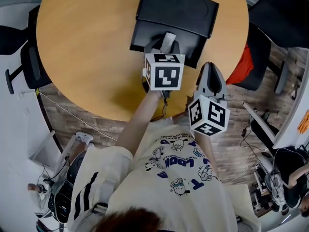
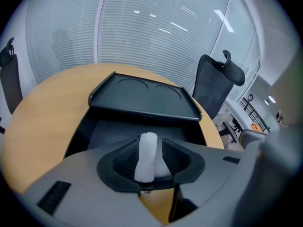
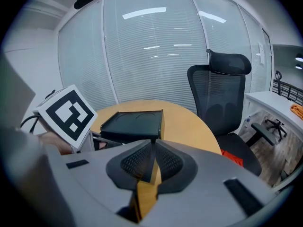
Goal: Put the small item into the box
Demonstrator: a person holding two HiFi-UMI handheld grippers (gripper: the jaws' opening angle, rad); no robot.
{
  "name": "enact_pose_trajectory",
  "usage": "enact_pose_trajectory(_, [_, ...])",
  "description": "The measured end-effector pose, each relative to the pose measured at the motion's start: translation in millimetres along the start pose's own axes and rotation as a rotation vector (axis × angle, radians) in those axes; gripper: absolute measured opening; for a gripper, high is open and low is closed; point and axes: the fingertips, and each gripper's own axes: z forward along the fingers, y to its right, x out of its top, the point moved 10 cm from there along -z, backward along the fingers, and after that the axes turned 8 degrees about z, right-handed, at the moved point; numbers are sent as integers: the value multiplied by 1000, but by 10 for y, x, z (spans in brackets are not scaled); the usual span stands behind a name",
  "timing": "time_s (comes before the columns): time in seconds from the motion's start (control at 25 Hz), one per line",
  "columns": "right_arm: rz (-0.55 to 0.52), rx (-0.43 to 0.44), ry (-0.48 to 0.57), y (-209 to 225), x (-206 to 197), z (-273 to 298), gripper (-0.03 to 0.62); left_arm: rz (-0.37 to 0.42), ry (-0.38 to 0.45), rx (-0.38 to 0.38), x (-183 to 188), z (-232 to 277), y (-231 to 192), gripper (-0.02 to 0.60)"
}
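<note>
Left hand-held gripper pinches small item over open box; right hand-held gripper closed.

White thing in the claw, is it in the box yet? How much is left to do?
Almost. Done: the box has its lid open, and the white item is picked up. Now: the left claw grips it right over the open box. Left: let go so it lands inside. The right claw is shut and empty, off to the side.
</note>
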Motion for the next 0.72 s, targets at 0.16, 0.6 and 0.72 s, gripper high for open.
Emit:
enact_pose_trajectory(0.16, [-7, 22, 28, -46, 67, -60, 46, 1, 75, 20, 40, -166, 5, 152])
enact_pose_trajectory(0.6, [-29, 102, 117, -132, 230, -288, 46, -39, 242, 52, 1, -684, 123, 65])
enact_pose_trajectory(0.72, [-41, 127, 143, -156, 277, -372, 46, -26, 279, 74, -19, -839, 180, 48])
